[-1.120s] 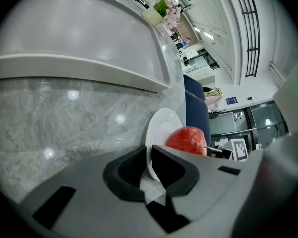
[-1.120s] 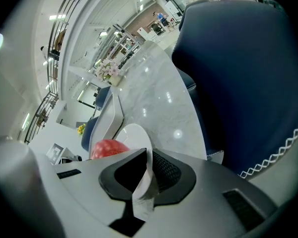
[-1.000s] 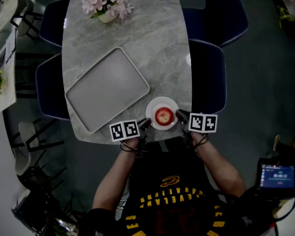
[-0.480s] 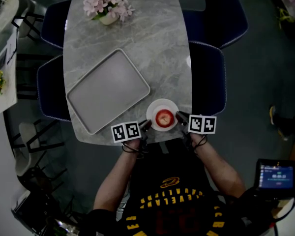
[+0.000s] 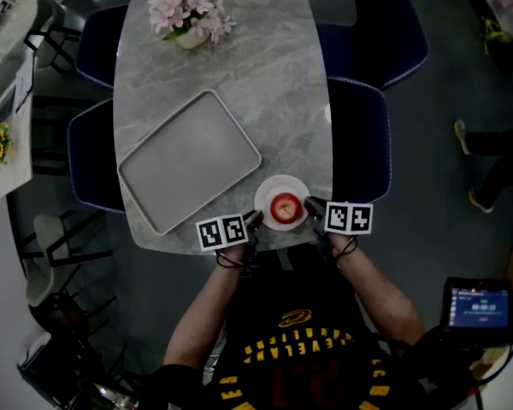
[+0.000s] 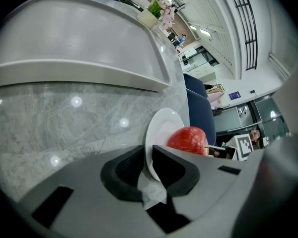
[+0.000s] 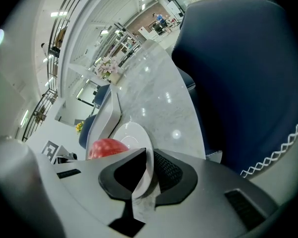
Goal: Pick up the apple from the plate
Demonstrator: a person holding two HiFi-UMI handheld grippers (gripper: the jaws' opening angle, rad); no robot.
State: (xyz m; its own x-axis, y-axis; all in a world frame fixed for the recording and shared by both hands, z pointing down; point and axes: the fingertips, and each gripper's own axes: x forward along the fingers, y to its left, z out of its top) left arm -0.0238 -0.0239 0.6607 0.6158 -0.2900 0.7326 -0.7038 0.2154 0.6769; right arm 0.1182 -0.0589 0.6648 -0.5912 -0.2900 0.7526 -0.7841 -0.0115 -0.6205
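A red apple (image 5: 285, 207) sits on a small white plate (image 5: 269, 190) at the near edge of the marble table (image 5: 274, 67). My left gripper (image 5: 255, 220) is at the plate's left rim and my right gripper (image 5: 311, 203) at its right rim. In the left gripper view the plate (image 6: 161, 128) has its rim pinched between the jaws of my left gripper (image 6: 148, 165), the apple (image 6: 188, 139) just beyond. In the right gripper view my right gripper (image 7: 149, 167) likewise clamps the plate (image 7: 131, 133), with the apple (image 7: 107, 148) to the left.
A large empty grey tray (image 5: 188, 159) lies left of the plate. A pot of pink flowers (image 5: 191, 15) stands at the table's far end. Dark blue chairs (image 5: 359, 135) flank the table. A person's legs (image 5: 496, 156) are at the far right.
Both grippers stay on the plate's rim with almost no movement. A person's legs have come into view at the right.
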